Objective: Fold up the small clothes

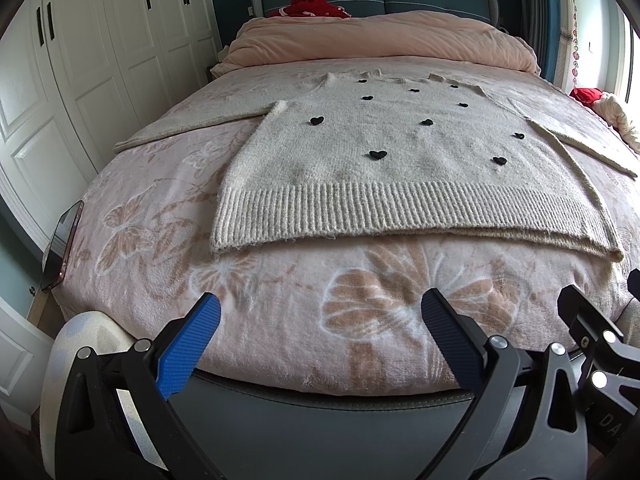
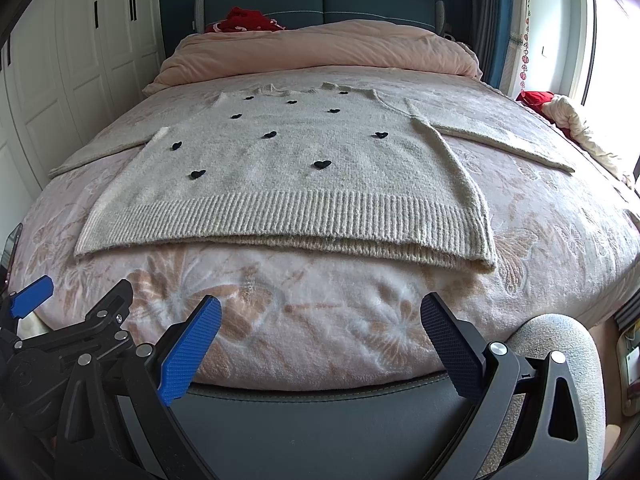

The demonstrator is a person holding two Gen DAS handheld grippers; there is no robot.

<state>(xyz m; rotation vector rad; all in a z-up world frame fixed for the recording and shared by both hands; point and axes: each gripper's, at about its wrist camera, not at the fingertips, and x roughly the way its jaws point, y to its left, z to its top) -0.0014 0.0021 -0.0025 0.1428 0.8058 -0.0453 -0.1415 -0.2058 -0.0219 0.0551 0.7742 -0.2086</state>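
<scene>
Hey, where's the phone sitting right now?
In the left wrist view the phone sits at the bed's far left edge, propped on its side, left of the sweater's ribbed hem.

Grey sweater (image 2: 304,176) flat on bed (image 2: 320,320), right tool (image 2: 320,316) open

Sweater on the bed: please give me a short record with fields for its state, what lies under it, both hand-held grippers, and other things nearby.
garment: beige sweater with black hearts, spread flat, both sleeves out, unfolded
surface: pink floral blanket on bed
left hand-held gripper: open, empty, short of the ribbed hem
right hand-held gripper: open, empty, short of the hem
behind sweater: pink duvet, bunched up near the headboard
left bed edge: phone
</scene>
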